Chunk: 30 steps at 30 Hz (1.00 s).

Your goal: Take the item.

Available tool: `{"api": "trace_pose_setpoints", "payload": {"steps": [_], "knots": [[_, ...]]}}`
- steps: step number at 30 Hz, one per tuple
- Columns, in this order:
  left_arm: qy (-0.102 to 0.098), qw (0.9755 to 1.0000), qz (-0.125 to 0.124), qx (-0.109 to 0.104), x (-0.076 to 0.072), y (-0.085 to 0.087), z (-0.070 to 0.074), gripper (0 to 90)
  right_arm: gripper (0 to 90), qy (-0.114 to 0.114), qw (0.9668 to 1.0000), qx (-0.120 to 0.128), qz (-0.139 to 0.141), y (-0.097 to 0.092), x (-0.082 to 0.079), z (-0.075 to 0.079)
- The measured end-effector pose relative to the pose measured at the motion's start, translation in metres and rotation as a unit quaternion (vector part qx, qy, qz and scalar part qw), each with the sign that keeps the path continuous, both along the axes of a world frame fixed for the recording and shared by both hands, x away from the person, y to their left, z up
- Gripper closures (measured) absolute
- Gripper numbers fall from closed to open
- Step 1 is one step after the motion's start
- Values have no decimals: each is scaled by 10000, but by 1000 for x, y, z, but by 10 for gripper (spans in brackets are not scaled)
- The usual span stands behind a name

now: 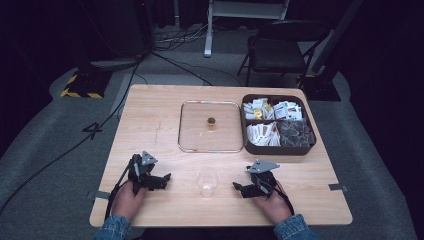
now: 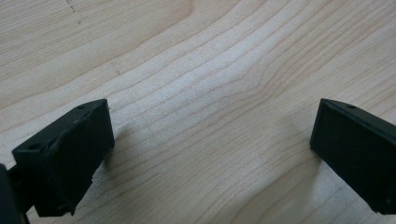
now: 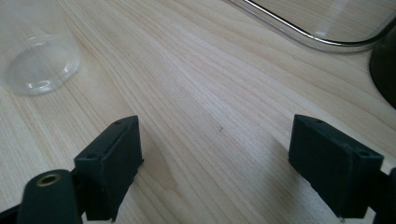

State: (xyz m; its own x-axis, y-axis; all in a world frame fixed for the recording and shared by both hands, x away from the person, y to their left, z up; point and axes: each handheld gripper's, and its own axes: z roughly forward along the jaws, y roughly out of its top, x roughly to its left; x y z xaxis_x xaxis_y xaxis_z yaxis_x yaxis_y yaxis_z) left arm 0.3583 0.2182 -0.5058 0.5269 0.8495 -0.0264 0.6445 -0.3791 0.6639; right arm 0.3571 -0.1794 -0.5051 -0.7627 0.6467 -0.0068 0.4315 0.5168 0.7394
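Observation:
A clear plastic cup (image 1: 207,182) stands upright near the table's front edge, between my two grippers. My left gripper (image 1: 165,178) rests on the table to the cup's left, held by a hand, jaws wide apart over bare wood (image 2: 210,140). To the cup's right my right gripper (image 1: 237,188) also lies low on the table, open with nothing between its jaws (image 3: 215,158). The right gripper view has the cup's base (image 3: 39,70) at upper left. A glass lid (image 1: 210,126) with a small brass knob (image 1: 211,121) lies flat in the table's middle.
A dark brown divided box (image 1: 278,148) with several packets and sachets sits at the back right, beside the lid. The lid's metal rim (image 3: 299,32) and the box's dark corner (image 3: 385,70) appear in the right gripper view. A folding chair (image 1: 280,50) stands beyond the table.

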Motion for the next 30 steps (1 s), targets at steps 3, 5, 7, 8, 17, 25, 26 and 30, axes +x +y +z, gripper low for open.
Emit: {"api": "trace_pose_setpoints", "payload": {"steps": [3,5,7,8,17,25,26,30], "knots": [[1,10000,0,0,0,0,0,0,170,1,10000,0,1,0,0,0],[1,10000,0,-1,0,0,0,0,170,1,10000,-3,5,0,0,0],[-1,10000,0,-1,0,0,0,0,171,2,10000,-3,6,0,0,0],[1,10000,1,-1,0,0,0,0,171,3,10000,-3,7,0,0,0],[0,10000,-2,0,0,0,0,0,172,10,10000,14,-27,0,0,0],[-1,10000,-2,-1,0,0,0,0,184,63,10000,51,-20,-5,1,5],[-1,10000,5,-7,0,0,0,0,184,130,9998,156,-23,-6,2,6],[-7,10000,1,-11,0,0,0,0,185,267,9988,410,22,-11,2,12]]}}
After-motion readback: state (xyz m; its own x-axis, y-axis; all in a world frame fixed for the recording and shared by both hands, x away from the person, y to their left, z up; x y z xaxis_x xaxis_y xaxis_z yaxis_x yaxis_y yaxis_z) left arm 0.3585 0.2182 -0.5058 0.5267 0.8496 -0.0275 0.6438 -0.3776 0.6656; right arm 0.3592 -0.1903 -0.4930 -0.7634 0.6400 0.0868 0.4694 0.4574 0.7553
